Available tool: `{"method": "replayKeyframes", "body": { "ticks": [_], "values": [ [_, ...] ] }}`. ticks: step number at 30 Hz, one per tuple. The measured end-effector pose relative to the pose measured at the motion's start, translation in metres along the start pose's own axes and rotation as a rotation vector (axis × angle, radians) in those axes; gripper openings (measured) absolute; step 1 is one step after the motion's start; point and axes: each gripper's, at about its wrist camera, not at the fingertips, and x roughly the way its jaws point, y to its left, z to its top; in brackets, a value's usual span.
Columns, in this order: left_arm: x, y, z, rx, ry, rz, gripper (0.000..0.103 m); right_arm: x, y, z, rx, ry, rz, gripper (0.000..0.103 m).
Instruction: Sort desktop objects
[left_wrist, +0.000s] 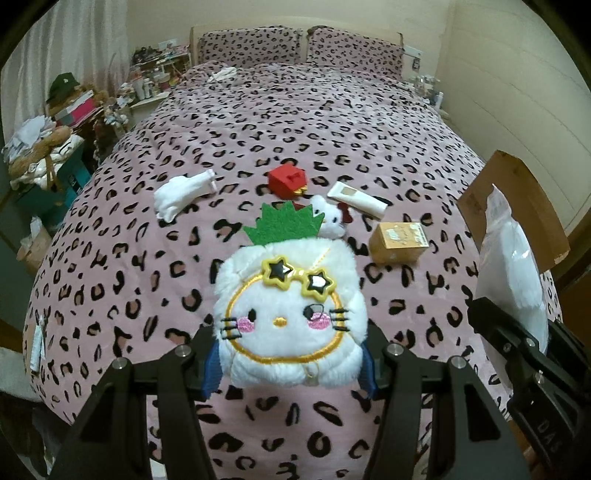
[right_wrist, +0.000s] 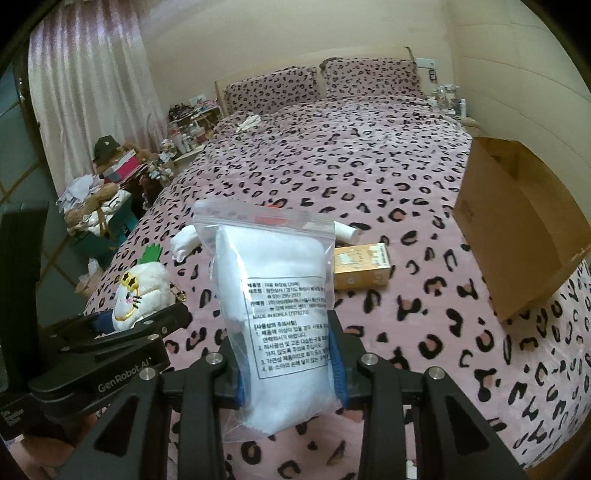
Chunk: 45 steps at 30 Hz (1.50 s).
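Note:
My left gripper (left_wrist: 290, 363) is shut on a white cat plush (left_wrist: 288, 310) with yellow star glasses and a green felt crown, held above the leopard-print bed. That plush (right_wrist: 142, 291) and the left gripper (right_wrist: 122, 328) show at the left of the right wrist view. My right gripper (right_wrist: 288, 373) is shut on a clear zip bag of white pads (right_wrist: 275, 295), held upright. The same bag (left_wrist: 511, 273) and the right gripper (left_wrist: 524, 343) appear at the right edge of the left wrist view. An open cardboard box (right_wrist: 517, 229) stands on the bed's right side.
On the bedspread (left_wrist: 258, 122) lie a white sock (left_wrist: 181, 194), a red box (left_wrist: 286, 181), a small white plush (left_wrist: 332, 219), a white tube (left_wrist: 360, 199) and a small tan box (left_wrist: 399, 242). Cluttered shelves stand left of the bed.

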Motion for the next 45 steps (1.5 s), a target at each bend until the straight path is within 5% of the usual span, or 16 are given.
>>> {"method": "replayKeyframes", "body": {
  "ticks": [45],
  "values": [
    [0.016, -0.127, 0.023, 0.21, 0.0, -0.128, 0.058, -0.047, -0.107, -0.008, 0.15, -0.068, -0.165, 0.034]
  ]
}}
